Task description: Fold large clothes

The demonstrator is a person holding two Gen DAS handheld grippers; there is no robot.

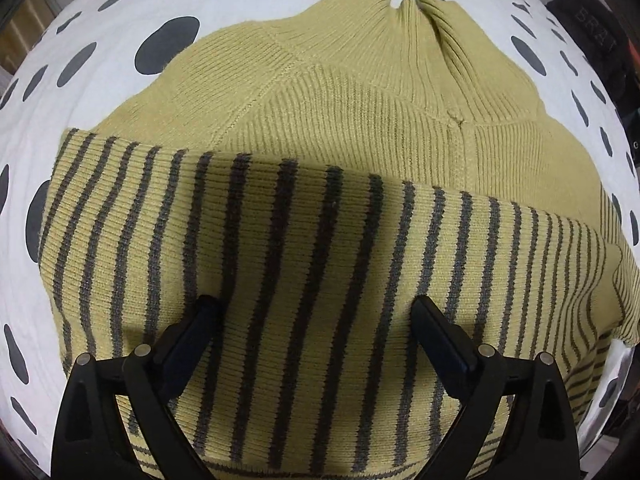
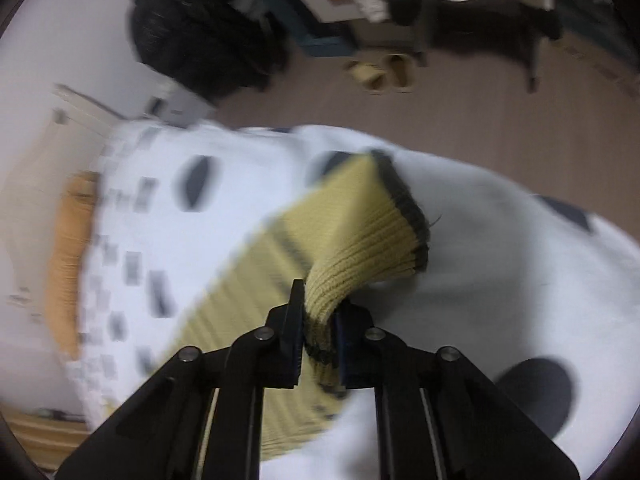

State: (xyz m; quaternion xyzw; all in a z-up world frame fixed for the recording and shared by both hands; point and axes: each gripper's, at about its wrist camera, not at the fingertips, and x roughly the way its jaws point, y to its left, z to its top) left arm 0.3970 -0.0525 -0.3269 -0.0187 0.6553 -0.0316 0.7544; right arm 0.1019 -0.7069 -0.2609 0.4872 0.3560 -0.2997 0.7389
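The fold was partly done, as far as the two views showed; the sweater (image 1: 320,184) lay on the bed (image 1: 100,12), on a white cover with dark grey spots, and its striped part was already laid over the plain yellow part, with a straight edge running across the middle. The ribbed neck was at the far side and looked bunched, with a small crease; this probably still needed smoothing. What was left, by judgement, was to bring in the sleeve (image 2: 360,236) and then to fold the body again into a smaller packet.

The left claw (image 1: 316,324) stood spread wide above the striped panel, pointing down at it; nothing was between its fingers, and whether the tips touched the knit could not be told. The right claw (image 2: 318,340) was pressed together on the ribbed yellow cuff of the sleeve, near the dark band at its end; the cuff stood up from the fingers and the rest of the sleeve trailed blurred over the bed.

The sweater was a mustard-yellow rib knit with thin dark stripes; it looked thick and soft.
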